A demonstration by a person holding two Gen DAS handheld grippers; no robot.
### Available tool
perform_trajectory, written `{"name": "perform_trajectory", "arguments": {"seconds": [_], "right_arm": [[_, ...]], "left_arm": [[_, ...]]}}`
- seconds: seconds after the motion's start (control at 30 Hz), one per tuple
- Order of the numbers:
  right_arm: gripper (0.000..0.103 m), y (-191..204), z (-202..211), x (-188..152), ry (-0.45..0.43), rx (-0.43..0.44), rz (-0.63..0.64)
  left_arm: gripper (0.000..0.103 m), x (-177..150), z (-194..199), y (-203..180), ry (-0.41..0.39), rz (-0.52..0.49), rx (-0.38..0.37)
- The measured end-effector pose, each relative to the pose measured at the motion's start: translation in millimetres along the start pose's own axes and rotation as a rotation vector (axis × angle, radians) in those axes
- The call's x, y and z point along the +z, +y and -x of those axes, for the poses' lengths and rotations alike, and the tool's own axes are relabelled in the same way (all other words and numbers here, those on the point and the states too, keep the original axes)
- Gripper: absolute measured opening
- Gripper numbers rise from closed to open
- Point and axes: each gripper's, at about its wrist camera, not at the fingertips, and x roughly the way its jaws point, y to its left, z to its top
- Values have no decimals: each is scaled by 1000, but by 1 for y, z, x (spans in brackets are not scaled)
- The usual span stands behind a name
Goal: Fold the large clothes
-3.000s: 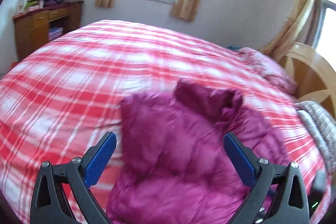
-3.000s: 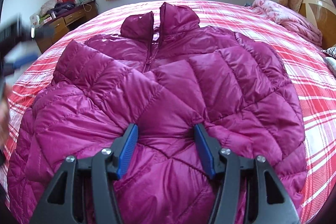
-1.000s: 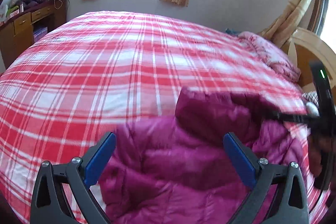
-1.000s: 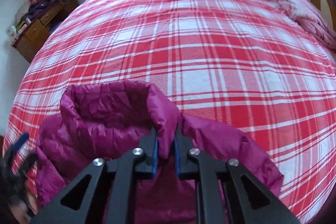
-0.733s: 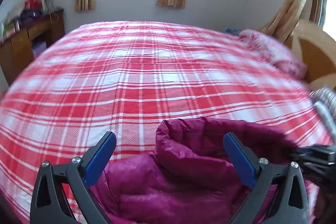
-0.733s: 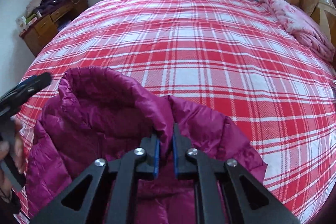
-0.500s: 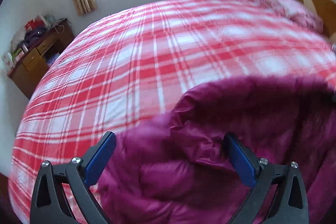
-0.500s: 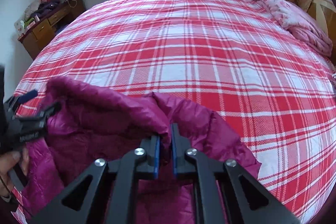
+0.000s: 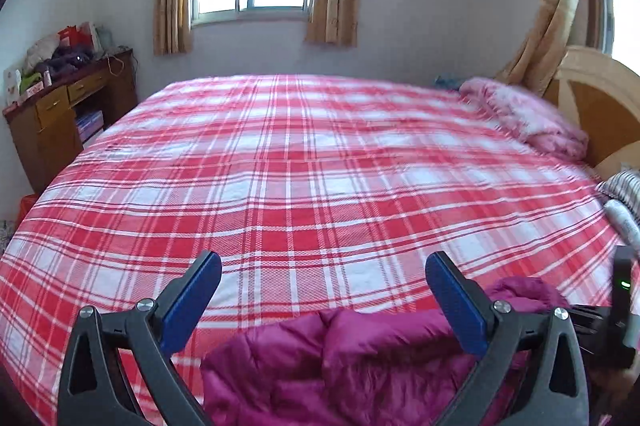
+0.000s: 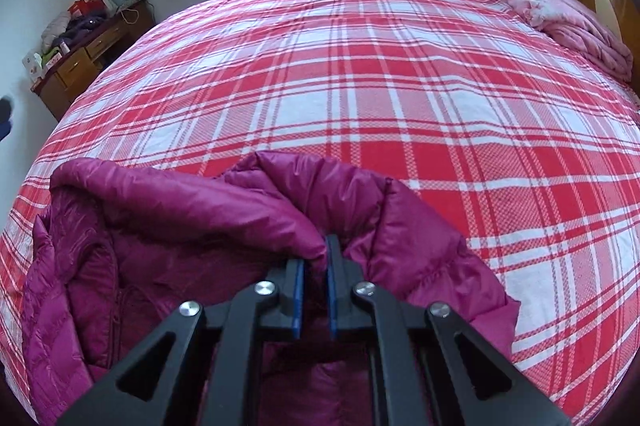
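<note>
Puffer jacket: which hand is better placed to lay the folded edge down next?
Right, probably. The right tool is shut on a fold of the magenta puffer jacket, already holding its edge over the plaid bedspread. The left tool is open, nothing between its pads.

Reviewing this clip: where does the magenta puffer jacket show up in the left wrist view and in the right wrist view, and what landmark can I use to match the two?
Left wrist view: the magenta puffer jacket lies along the bottom edge, centre to right, low between the open left gripper.
Right wrist view: the jacket fills the lower left, a fold pinched in the shut right gripper.
Shared landmark: the wooden dresser at the left wall.
</note>
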Motion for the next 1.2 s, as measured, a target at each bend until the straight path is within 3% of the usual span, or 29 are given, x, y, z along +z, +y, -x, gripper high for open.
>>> {"name": "perform_trajectory", "arguments": {"seconds": [0.13, 0.27, 0.3, 0.37, 0.43, 0.47, 0.53, 0.7, 0.8, 0.83, 0.97, 1.0, 1.1, 1.2], "right_arm": [[11, -4, 0, -1, -10, 15, -11], [12, -2, 4, -2, -24, 24, 5], [18, -2, 8, -3, -33, 31, 1], [39, -3, 18, -5, -53, 21, -24], [68, -3, 37, -6, -107, -17, -72], [70, 0, 50, -7, -155, -44, -86], [68, 13, 68, -2, -203, -78, -62], [65, 53, 64, 22, -209, 5, -12], [64, 62, 24, 36, -94, 22, -18], [58, 62, 13, 35, -61, 20, -17], [56, 60, -1, 19, -42, -6, 18], [55, 58, -1, 16, -43, -4, 21], [55, 54, -3, 12, -40, 8, 17], [55, 56, -4, 9, -42, 2, 23]], "left_arm": [[102, -29, -45, -5, 149, -34, 41], [102, -71, -50, -8, 201, -80, 65], [102, -77, -51, -7, 206, -78, 61], [102, -84, -49, -4, 204, -61, 47], [102, -83, -51, -2, 207, -54, 41], [102, -84, -51, -2, 208, -53, 39], [102, -84, -51, -4, 207, -60, 41], [102, -86, -48, -4, 186, -55, 38], [102, -85, -45, -7, 181, -62, 40], [102, -82, -39, -7, 170, -54, 39], [102, -54, 6, -14, -20, -31, -29], [102, -49, 10, -18, -34, -30, -55], [102, -43, -6, -36, 29, -47, -86], [102, -62, -40, -45, 131, -79, -18]]}}
